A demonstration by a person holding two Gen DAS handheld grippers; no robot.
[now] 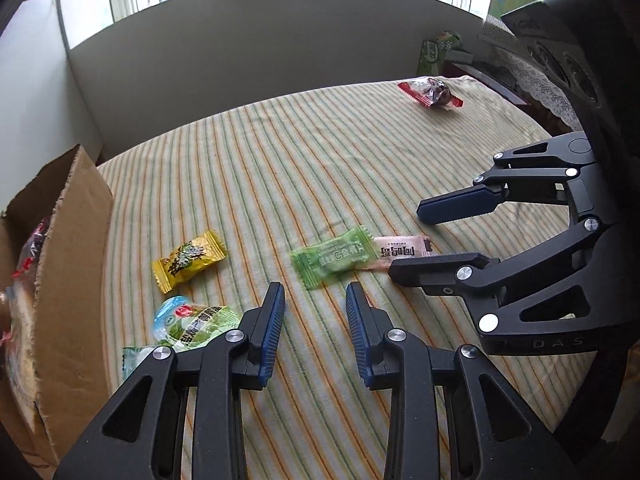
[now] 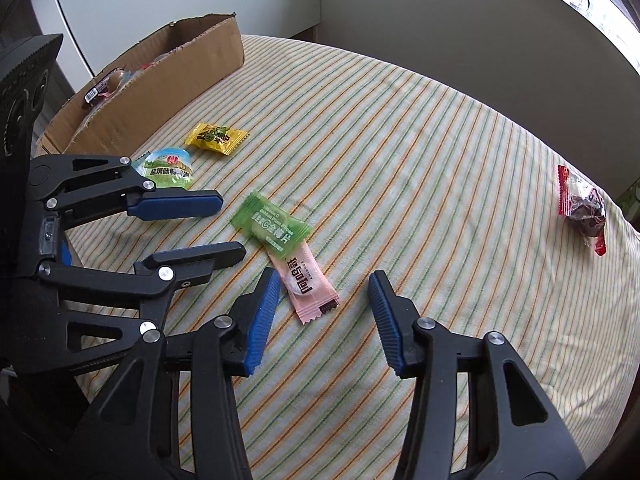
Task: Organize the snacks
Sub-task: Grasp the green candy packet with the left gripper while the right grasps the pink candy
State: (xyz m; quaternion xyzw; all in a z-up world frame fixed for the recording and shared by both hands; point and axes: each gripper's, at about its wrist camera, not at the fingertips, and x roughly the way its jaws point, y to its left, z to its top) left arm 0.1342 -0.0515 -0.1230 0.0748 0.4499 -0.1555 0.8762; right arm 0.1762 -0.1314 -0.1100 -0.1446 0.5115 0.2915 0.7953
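Loose snacks lie on a striped cloth. A green packet (image 1: 335,258) (image 2: 271,222) overlaps a pink packet (image 1: 402,249) (image 2: 308,282). A yellow candy (image 1: 189,260) (image 2: 216,138) and a green-and-blue packet (image 1: 188,322) (image 2: 168,168) lie nearer the cardboard box (image 1: 68,280) (image 2: 160,76), which holds several snacks. A red-ended packet (image 1: 432,93) (image 2: 584,208) lies far off. My left gripper (image 1: 316,296) (image 2: 230,224) is open and empty just short of the green packet. My right gripper (image 2: 324,284) (image 1: 408,240) is open and empty, with the pink packet's end between its fingers.
The table's edge runs along the back by a grey wall and window. A green carton (image 1: 434,50) and lace-covered things (image 1: 532,80) stand at the far right of the left wrist view.
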